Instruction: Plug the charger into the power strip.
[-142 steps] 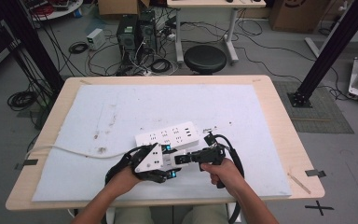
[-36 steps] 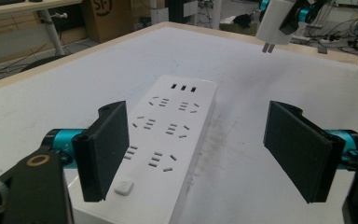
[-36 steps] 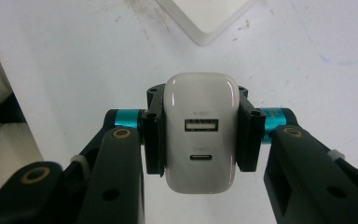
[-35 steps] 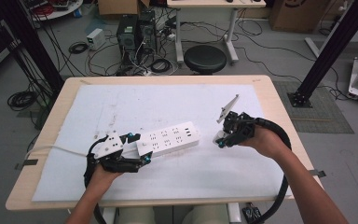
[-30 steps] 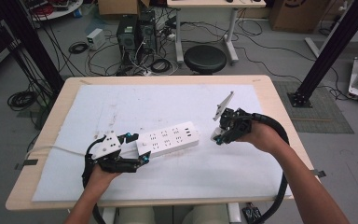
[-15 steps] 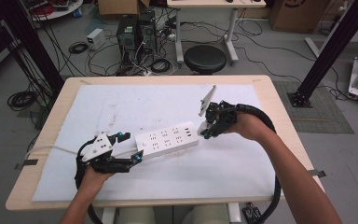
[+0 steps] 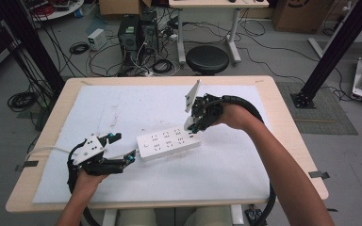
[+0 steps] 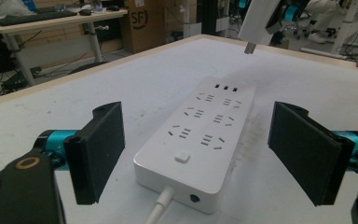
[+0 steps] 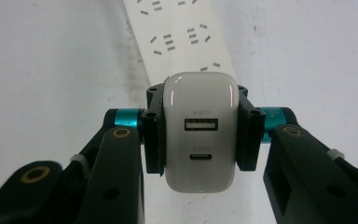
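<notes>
A white power strip [image 7: 169, 142] lies flat in the middle of the table, its cable [image 7: 42, 150] running off to the left. My left gripper [image 7: 123, 147] sits just off the strip's cable end. Its jaws have just been opening and now stand wide apart. In the left gripper view the strip's near end [image 8: 200, 135] lies between and ahead of the pads, untouched. My right gripper [image 7: 194, 120] hovers over the strip's far right end, shut on a white USB charger [image 9: 200, 98]. The charger's prongs [image 8: 249, 48] point down toward the strip.
A white sheet [image 7: 245, 174] covers the wooden table [image 7: 292, 141], with open room on all sides of the strip. Behind the far edge stand a black stool [image 7: 207, 59] and tangled floor cables. A black frame post [image 7: 327, 52] rises at the right.
My right gripper carried the charger leftward to above the strip's right end. My left gripper drew back left off the strip's end, and its jaws spread wider.
</notes>
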